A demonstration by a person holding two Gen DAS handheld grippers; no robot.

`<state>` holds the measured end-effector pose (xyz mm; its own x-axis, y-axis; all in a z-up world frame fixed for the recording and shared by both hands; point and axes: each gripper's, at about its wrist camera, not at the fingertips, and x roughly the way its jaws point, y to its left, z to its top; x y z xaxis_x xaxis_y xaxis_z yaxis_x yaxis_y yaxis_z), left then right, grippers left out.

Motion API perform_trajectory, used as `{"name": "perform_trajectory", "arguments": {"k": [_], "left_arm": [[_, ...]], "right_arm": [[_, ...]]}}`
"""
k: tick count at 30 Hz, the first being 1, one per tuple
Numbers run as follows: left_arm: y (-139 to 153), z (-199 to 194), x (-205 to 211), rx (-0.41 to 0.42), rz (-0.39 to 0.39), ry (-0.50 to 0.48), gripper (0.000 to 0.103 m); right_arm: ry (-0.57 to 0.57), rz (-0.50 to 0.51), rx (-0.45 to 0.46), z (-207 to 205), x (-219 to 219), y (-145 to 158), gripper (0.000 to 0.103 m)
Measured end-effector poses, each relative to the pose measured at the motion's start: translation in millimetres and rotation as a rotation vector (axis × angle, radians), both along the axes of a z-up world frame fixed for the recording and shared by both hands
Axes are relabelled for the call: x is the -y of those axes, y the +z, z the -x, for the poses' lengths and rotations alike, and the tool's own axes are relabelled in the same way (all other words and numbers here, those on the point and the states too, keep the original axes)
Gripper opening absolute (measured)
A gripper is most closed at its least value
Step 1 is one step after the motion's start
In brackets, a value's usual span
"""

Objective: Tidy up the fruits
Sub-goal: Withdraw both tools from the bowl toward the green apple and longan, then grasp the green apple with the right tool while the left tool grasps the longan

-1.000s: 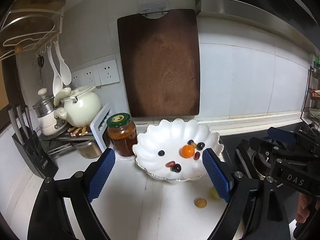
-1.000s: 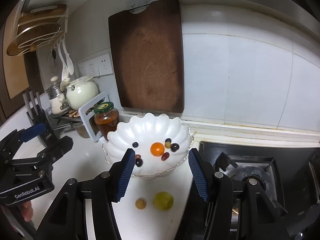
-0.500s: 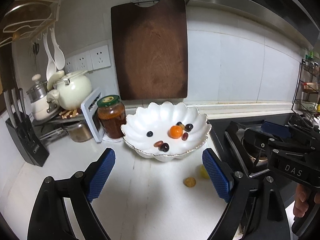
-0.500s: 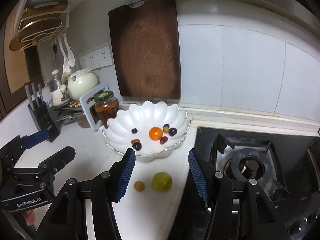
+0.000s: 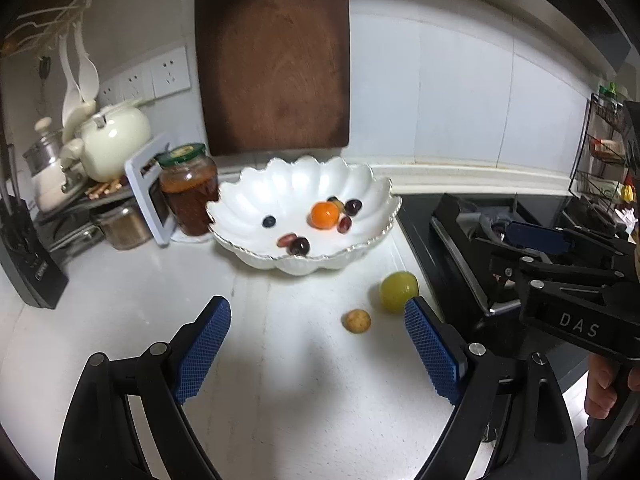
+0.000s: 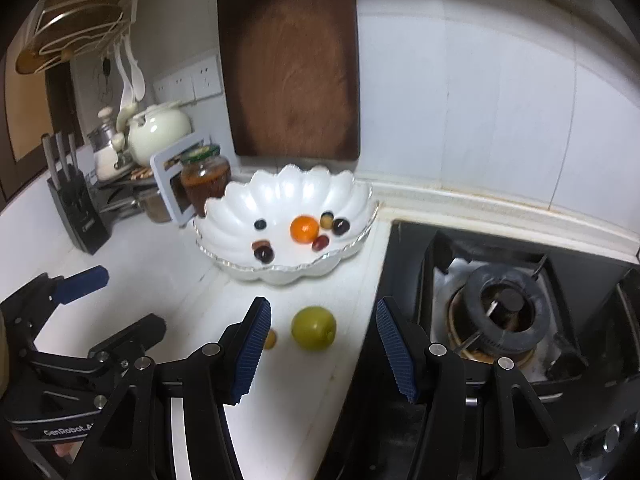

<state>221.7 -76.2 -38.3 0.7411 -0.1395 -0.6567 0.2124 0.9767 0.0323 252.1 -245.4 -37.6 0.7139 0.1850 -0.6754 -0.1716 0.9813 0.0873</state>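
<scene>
Hovering left gripper (image 5: 316,344) open, empty | right gripper (image 6: 324,340) open around green fruit (image 6: 313,328) | burner (image 6: 502,312) only in right view

Both views are lit dimly and unevenly from above, and the white stone table (image 5: 280,360) is washed bright in front of the tongs. Soft grey shadows are cast on it between the left tongs (image 5: 316,344) and beneath the scalloped white ceramic bowl (image 5: 248,208). Mild glare is seen on the bowl's inner wall. Strong fisheye bending is shown at the edges, with black vignetted corners. The dark brown wooden cutting board (image 6: 292,60) beyond the right tongs (image 6: 324,340) is rendered slightly soft.
</scene>
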Motion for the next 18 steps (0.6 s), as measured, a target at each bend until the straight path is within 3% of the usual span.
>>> {"name": "perform_trajectory", "arguments": {"k": [9, 18], "left_arm": [[-28.3, -17.7, 2.0, -0.094, 0.047, -0.031, 0.084], [-57.9, -39.5, 10.9, -0.16, 0.033, -0.067, 0.077]], "right_arm": [[0.029, -0.007, -0.087, -16.7, -3.6, -30.9, 0.057], [0.041, -0.015, -0.172, -42.6, -8.8, -63.0, 0.057]]}}
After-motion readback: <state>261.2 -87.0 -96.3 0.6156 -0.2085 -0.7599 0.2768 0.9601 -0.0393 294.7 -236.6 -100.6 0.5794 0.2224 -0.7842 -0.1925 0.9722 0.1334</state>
